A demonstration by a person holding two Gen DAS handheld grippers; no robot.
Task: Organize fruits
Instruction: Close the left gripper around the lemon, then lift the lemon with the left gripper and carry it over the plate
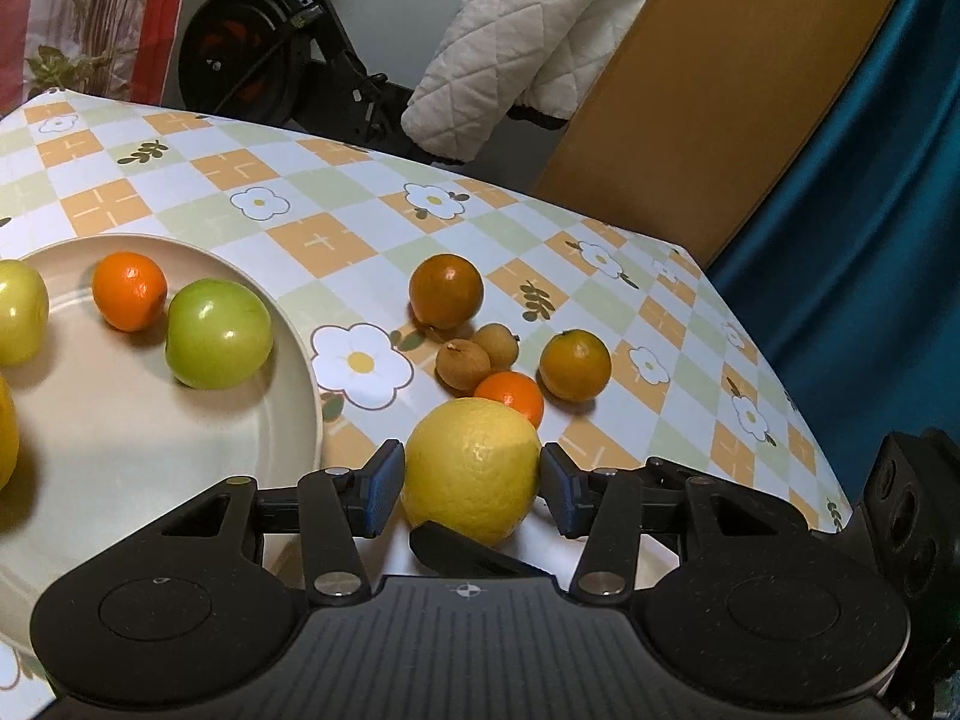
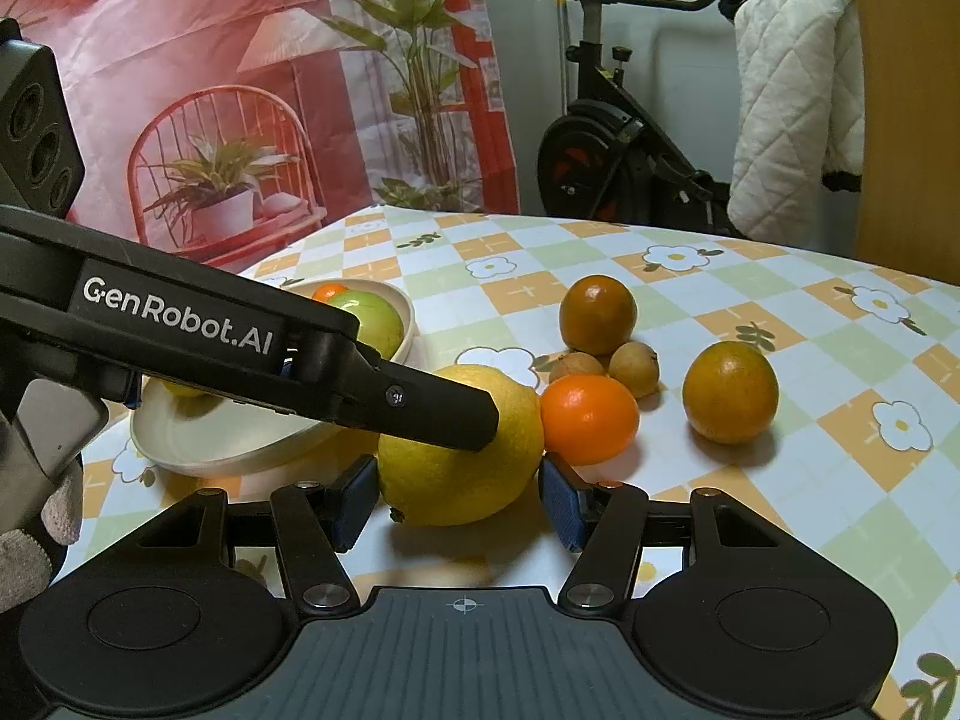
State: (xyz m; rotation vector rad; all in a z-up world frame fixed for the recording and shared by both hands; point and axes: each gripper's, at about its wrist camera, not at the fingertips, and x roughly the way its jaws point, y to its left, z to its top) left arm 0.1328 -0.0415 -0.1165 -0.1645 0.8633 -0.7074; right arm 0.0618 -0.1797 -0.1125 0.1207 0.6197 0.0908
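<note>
A big yellow lemon (image 1: 474,462) (image 2: 444,480) sits between the blue pads of both grippers. My left gripper (image 1: 471,480) is shut on it, one pad on each side. My right gripper (image 2: 459,492) is shut on it too, and the left gripper's black finger (image 2: 438,414) crosses the lemon's top. A cream plate (image 1: 300,396) (image 2: 198,450) to the left holds a green apple (image 1: 219,333), a mandarin (image 1: 129,291) and yellow fruit. Loose on the cloth are a dark orange (image 1: 446,291), two longans (image 1: 462,366), a bright mandarin (image 1: 510,399) and a greenish orange (image 1: 575,365).
The checked flower tablecloth (image 1: 360,228) ends at a near right edge (image 1: 798,420) beside a teal curtain (image 1: 870,240). An exercise bike (image 2: 612,156) and a quilted white cloth (image 2: 792,90) stand beyond the far edge. A gloved hand (image 2: 36,528) holds the left gripper.
</note>
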